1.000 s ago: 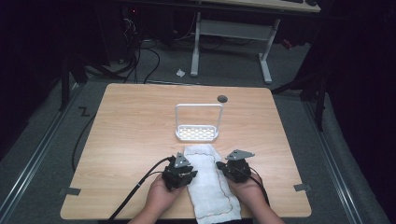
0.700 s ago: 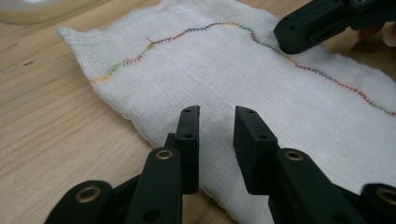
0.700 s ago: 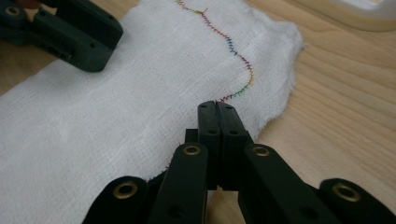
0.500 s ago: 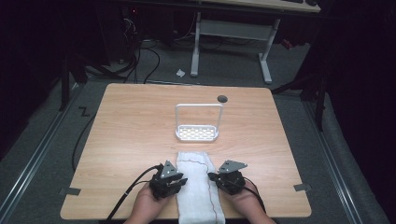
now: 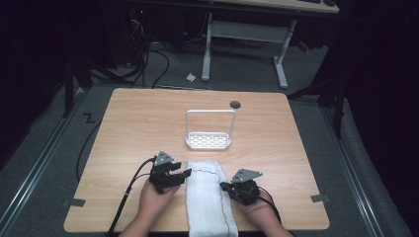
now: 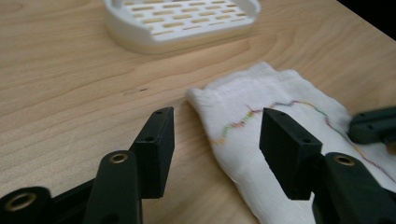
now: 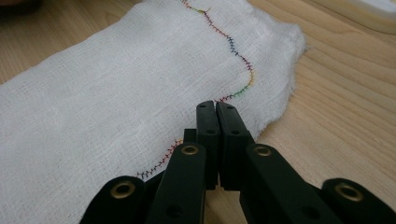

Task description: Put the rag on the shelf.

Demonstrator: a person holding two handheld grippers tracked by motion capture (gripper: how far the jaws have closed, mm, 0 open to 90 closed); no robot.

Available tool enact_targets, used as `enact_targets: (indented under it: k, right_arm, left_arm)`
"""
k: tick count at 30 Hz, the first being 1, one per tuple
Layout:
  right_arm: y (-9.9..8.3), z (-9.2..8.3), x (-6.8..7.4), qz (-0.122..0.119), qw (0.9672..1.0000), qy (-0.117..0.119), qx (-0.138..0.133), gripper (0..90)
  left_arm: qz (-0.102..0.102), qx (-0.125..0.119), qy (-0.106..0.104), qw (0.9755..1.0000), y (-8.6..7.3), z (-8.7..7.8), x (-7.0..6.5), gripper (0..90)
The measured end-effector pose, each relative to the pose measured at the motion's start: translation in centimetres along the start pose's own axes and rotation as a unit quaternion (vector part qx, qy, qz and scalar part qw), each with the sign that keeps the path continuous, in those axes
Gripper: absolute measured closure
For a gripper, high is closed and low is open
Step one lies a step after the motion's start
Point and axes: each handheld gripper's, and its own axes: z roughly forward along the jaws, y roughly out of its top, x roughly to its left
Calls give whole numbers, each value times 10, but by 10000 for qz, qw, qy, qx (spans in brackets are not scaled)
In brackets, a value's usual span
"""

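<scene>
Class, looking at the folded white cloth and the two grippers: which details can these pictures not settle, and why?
- Cloth, near end: cut off by the high view's bottom edge.
- Right gripper: whether its shut jaws pinch cloth; the jaws hide the contact.
- Rack, far side: cut off by the left gripper view's top edge.

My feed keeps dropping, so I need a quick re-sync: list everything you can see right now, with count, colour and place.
Folded gauze cloth with multicoloured stitching: one, white, near table edge, between the grippers.
Slotted plastic tray with hoop handle: one, white, table centre.
Round grommet: one, dark, far table edge.
Wooden table: one, light brown.
Left gripper: one, black, open, at the cloth's left edge, nothing gripped.
Right gripper: one, black, jaws shut, tips at the cloth's right edge.
</scene>
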Motion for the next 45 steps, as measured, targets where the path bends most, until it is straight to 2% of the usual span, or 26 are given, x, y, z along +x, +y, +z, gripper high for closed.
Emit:
enact_targets:
  k: [2,4,6,7,8,10,12,15,18,19,21,23,26,28,30,32,36,41,45]
  right_arm:
    - [0,0,0,-21,10000,-2,2,883]
    - [0,0,0,-26,10000,3,-10,879]
    - [-1,0,0,-24,10000,6,-17,875]
    - [-1,0,-1,-32,10000,15,-22,873]
    - [-1,0,-1,-30,10000,23,-24,871]
    - [-1,0,-1,1,10000,50,-16,866]
    - [0,-1,-2,49,9999,99,-23,848]
    - [2,-3,-3,162,9998,81,-94,788]
    - [9,-3,-5,166,9997,-36,-161,757]
    - [19,-2,-9,225,9995,-155,-129,732]
    - [28,3,-14,290,9992,-283,-36,712]
    - [34,10,-22,460,9986,-276,33,685]
    - [36,21,-31,581,9976,-355,108,665]
    - [34,29,-36,722,9969,-277,153,664]
    - [34,31,-37,698,9973,-205,92,782]
    - [38,29,-34,574,9979,-283,45,828]
    - [48,24,-30,414,9983,-412,-84,829]
    - [47,32,-32,497,9976,-487,-1,822]
    - [43,40,-37,663,9971,-372,2,780]
  left_arm:
    - [56,122,67,9999,1,9,-1,472]
    - [29,180,67,9998,2,14,-3,524]
    - [-102,167,20,9998,2,17,-3,573]
    - [-102,167,20,9998,2,17,-3,597]
    - [-243,151,8,9996,2,18,-2,628]
    - [-277,148,-85,9995,1,19,-1,691]
    - [-248,178,-151,9994,0,20,-1,758]
    - [-44,175,-72,9998,-1,21,-5,832]
    - [-35,175,-68,9998,-1,21,-6,837]
    - [-29,190,-90,9998,-1,21,-5,837]
    - [-30,210,-107,9997,-1,20,-5,832]
    - [-64,184,-113,9997,-2,20,-5,814]
    - [-85,188,-123,9997,-2,19,-4,800]
    - [-99,182,-135,9997,-2,19,-4,797]
    - [-106,173,-136,9997,-2,19,-4,796]
    - [-110,174,-134,9997,-2,19,-4,796]
    - [-123,166,-126,9997,-2,19,-3,797]
    - [-129,171,-124,9997,-2,19,-3,795]
    - [-155,160,-134,9997,-2,19,-3,783]
